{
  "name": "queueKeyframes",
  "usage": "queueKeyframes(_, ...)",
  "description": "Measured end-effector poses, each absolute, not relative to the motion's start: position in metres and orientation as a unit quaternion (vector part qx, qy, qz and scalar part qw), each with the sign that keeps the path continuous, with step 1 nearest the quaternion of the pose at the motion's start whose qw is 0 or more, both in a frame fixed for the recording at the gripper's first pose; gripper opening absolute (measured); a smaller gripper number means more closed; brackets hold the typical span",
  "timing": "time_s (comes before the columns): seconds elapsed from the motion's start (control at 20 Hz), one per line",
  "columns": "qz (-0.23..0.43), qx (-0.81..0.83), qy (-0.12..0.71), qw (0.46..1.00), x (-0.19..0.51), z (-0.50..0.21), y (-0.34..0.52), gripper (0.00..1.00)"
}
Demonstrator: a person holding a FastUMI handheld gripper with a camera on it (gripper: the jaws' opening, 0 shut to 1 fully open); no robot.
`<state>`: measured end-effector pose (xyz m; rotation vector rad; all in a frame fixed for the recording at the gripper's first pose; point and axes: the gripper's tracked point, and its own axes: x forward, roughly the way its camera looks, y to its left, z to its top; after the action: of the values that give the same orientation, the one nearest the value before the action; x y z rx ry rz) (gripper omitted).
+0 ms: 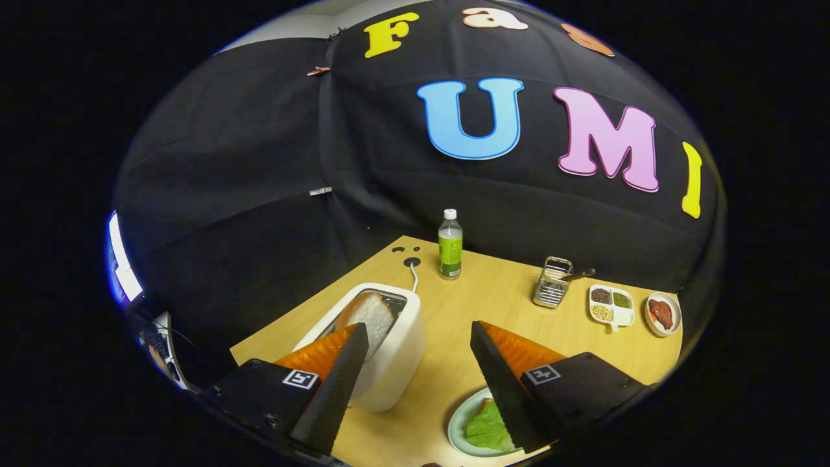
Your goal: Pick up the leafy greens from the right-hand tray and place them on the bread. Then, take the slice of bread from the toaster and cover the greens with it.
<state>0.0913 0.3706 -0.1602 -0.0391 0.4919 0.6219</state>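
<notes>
Behind left finger: bread slice [368,316] (fingers [337,383] apart).

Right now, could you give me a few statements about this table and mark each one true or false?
1. A bread slice stands in the toaster. True.
2. The gripper is shut on the bread slice. False: its fingers are open and hold nothing.
3. Greens lie on the plate. True.
4. The bottle lies on its side. False: it stands upright beyond the toaster.
</notes>
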Motion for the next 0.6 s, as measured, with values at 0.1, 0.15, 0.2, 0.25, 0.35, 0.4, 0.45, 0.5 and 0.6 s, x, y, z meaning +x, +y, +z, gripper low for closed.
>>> queueKeyframes(0.1,0.312,-0.024,0.249,0.916,0.09,-0.17,0.386,0.99)
queueKeyframes(0.15,0.316,-0.026,0.254,0.914,0.088,-0.176,0.393,0.99)
queueKeyframes(0.2,0.319,-0.026,0.257,0.912,0.089,-0.18,0.401,0.99)
queueKeyframes(0.25,0.323,-0.027,0.258,0.91,0.088,-0.183,0.409,0.99)
queueKeyframes(0.35,0.329,-0.034,0.259,0.908,0.088,-0.189,0.422,0.99)
queueKeyframes(0.4,0.33,-0.039,0.258,0.907,0.09,-0.193,0.427,0.99)
queueKeyframes(0.45,0.33,-0.043,0.258,0.907,0.092,-0.196,0.432,0.99)
queueKeyframes(0.5,0.328,-0.045,0.26,0.907,0.094,-0.201,0.437,0.98)
queueKeyframes(0.6,0.319,-0.051,0.263,0.909,0.103,-0.21,0.442,0.99)
